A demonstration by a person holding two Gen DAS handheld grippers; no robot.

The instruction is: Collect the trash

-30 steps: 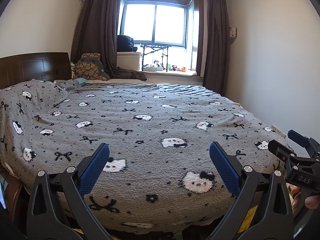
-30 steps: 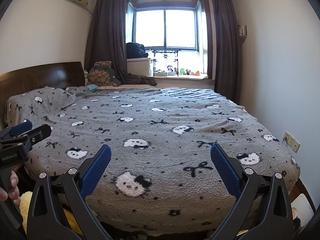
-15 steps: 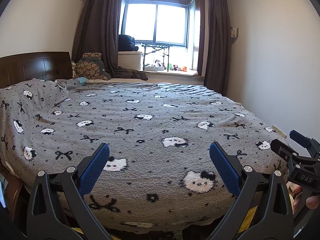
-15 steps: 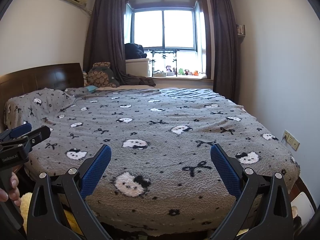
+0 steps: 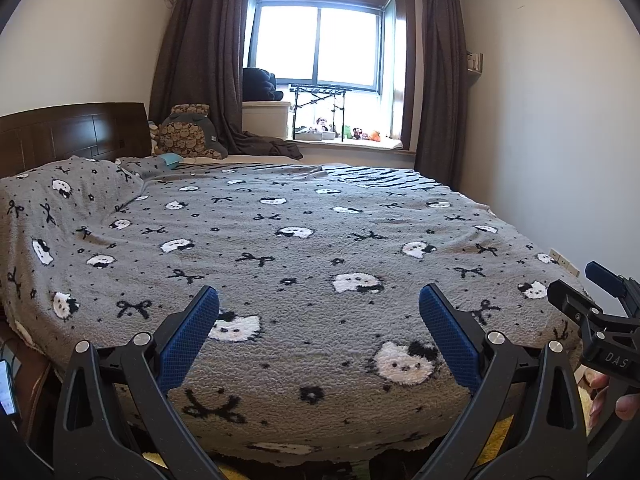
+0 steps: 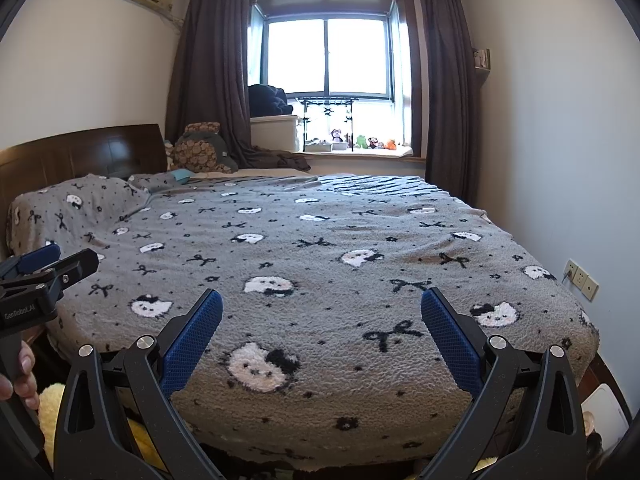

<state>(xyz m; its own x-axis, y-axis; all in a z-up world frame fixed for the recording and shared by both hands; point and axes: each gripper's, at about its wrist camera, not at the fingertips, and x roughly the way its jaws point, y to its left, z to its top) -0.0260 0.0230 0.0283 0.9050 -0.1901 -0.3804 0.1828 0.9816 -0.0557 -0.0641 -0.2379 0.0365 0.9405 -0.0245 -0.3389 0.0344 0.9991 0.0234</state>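
Daylight enters through window [image 5: 318, 50], panes overexposed to white. Room evenly lit, shadows soft; curtains [image 6: 208, 68] dark against glare. Focus sharp on blanket [image 5: 304, 248]. Strong fisheye bending at edges; black vignette in corners of both views.

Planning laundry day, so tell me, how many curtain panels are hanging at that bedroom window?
2. The left curtain hangs left of the window, with its lower end reaching down behind the bed. The right curtain hangs on the window's right, next to the side wall. No further panel shows.
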